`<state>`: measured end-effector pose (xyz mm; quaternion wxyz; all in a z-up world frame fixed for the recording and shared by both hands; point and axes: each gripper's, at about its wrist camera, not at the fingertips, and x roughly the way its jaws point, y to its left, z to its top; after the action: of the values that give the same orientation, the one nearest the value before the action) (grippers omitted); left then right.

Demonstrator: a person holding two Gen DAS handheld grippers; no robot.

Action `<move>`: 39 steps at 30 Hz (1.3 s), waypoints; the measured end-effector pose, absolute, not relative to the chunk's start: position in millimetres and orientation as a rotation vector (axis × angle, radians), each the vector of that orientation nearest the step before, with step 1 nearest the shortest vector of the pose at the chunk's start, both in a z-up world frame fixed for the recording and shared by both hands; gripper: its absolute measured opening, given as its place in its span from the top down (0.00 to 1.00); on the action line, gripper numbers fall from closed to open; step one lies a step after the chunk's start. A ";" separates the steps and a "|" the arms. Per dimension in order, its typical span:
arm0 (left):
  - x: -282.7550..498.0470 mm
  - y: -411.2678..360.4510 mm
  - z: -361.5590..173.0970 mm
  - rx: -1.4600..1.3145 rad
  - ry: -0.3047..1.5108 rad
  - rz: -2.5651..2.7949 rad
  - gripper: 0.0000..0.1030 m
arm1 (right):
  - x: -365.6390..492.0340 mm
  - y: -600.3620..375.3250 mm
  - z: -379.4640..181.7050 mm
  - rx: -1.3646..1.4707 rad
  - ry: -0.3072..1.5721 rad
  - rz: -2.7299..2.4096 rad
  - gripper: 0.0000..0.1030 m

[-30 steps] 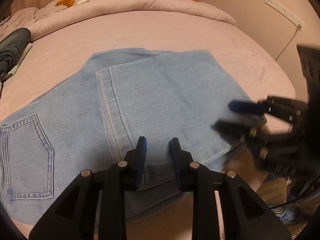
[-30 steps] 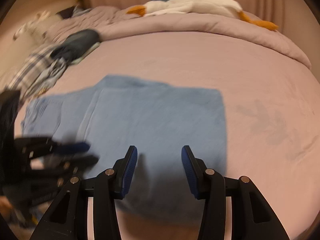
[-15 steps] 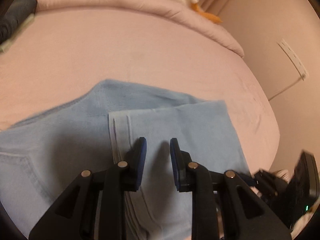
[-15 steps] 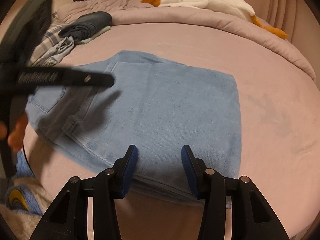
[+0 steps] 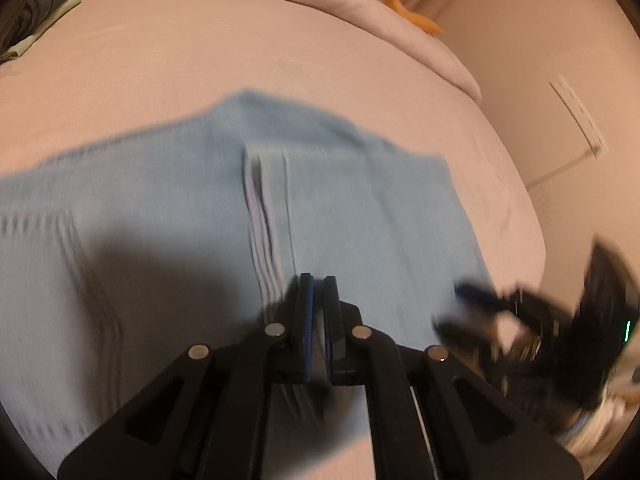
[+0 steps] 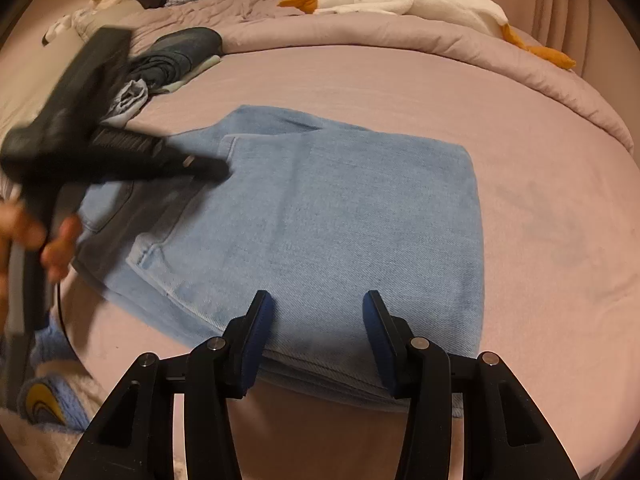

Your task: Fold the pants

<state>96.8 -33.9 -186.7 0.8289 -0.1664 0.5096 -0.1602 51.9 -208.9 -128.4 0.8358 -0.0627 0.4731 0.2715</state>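
Pink bed (image 6: 400, 80) seen, pale wall (image 5: 540, 60) behind. Folded jeans (image 6: 340, 220) laid flat near front edge, hems stacked at left. Left gripper (image 5: 316, 292) held over hems, jaws just closed fully; nothing seen pinched between them. Right gripper (image 6: 318, 312) held at jeans' near edge, jaws about half open, nothing gripped. Plush goose (image 6: 400, 0) laid on duvet, dark clothes (image 6: 176, 56) piled at far left.

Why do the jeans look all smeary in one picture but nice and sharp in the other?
Left wrist view: motion blur smears the jeans. Right wrist view: the jeans' weave is sharp, only the left gripper is streaked. Both views: the fisheye lens curves the bed and darkens the corners.
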 end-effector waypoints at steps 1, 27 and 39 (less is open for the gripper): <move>89.1 -35.8 -186.9 -0.338 1.080 -0.345 0.96 | 52.6 -209.0 -128.0 -0.132 1.005 0.573 0.54; -61.7 84.0 -159.6 -0.705 0.891 -0.150 0.59 | 60.6 -133.8 -135.9 -0.217 0.972 0.755 0.53; -80.9 150.5 -185.2 -1.027 0.799 0.065 0.51 | 61.2 -131.5 -135.7 -0.207 0.978 0.742 0.53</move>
<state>-80.9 150.5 -185.2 0.7952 -0.4779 0.3719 0.0303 61.2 -131.5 -135.7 0.8125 -0.0969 0.4578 0.3476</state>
